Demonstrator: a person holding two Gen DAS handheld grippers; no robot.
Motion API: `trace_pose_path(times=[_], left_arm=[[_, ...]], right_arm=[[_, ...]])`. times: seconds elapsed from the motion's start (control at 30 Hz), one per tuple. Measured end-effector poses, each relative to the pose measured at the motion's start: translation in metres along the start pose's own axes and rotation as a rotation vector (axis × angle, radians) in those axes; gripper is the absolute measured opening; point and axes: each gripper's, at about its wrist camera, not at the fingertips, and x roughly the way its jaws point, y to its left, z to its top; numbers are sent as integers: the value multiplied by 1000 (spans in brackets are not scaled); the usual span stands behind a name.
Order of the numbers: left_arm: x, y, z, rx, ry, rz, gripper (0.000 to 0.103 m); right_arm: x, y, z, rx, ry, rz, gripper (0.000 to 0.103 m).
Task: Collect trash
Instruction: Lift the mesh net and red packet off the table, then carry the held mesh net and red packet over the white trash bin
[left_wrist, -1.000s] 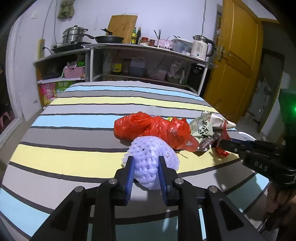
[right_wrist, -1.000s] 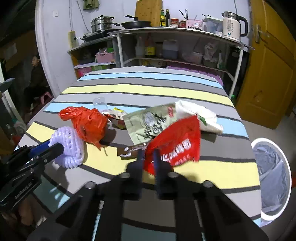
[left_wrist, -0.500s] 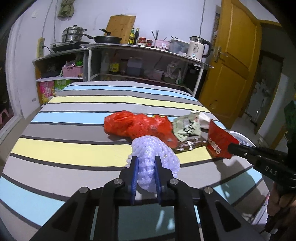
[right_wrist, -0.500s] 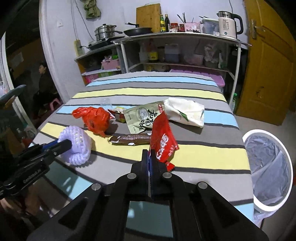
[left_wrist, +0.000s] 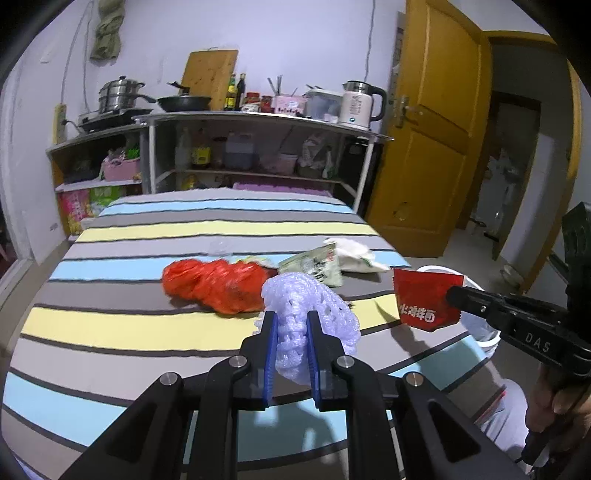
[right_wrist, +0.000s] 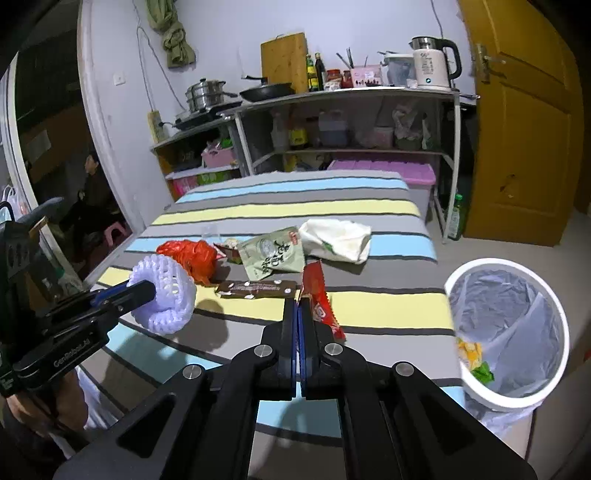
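Up off the striped table (left_wrist: 110, 328), left fingers (left_wrist: 290, 325) squeeze a soft foam net (left_wrist: 314, 314); right fingers (right_wrist: 297, 310) pinch a glossy red wrapper (right_wrist: 317, 295) flat. Only the right view shows the lined bin (right_wrist: 458, 280).

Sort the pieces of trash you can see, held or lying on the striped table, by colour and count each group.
Red: 2, the orange-red plastic bag and the red wrapper in the right claw
Green: 1, the green packet
White: 1, the white bag
Brown: 1, the brown wrapper
Lilac: 1, the foam net in the left claw
Total: 6
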Motion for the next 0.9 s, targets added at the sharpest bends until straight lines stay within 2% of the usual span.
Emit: trace_pose_path(times=[0.47, 0.9], left_arm=[[10, -54, 23, 65, -14, -83, 15], [42, -108, 37, 122, 13, -163, 15]], right_arm=[[-31, -48, 2, 66, -69, -57, 0], [-52, -98, -6, 132, -99, -145, 0]])
